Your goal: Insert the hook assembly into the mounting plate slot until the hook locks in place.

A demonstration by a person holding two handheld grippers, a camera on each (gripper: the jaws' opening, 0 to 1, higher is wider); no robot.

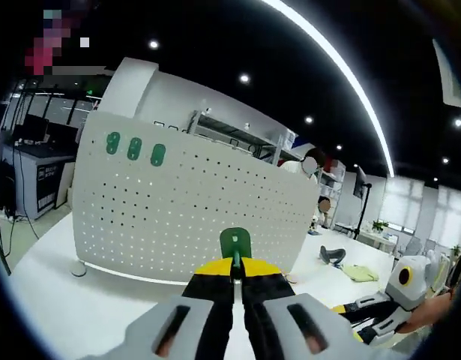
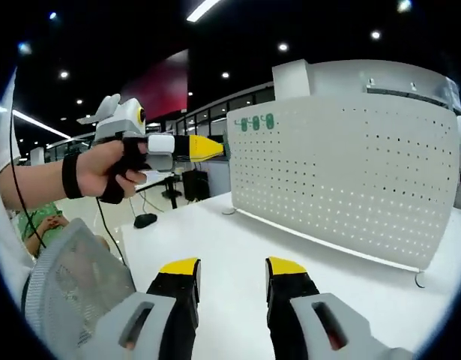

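Observation:
A white perforated mounting plate [image 1: 178, 217] stands upright on the white table [image 1: 73, 300], with three green hooks [image 1: 134, 148] seated near its top left corner. My left gripper [image 1: 236, 264] is shut on another green hook [image 1: 234, 241], held in front of the plate's lower middle and a little short of it. In the right gripper view a hand holds the left gripper [image 2: 215, 148] beside the left edge of the plate [image 2: 342, 172], below the mounted green hooks [image 2: 256, 122]. My right gripper [image 2: 231, 270] hangs open over the table [image 2: 230, 240] with nothing between its jaws.
A grey mesh basket [image 2: 73, 289] sits at my lower left in the right gripper view. A black object [image 1: 331, 255] and a pale green cloth [image 1: 359, 273] lie on the table to the right of the plate. Shelving [image 1: 237, 135] stands behind the plate.

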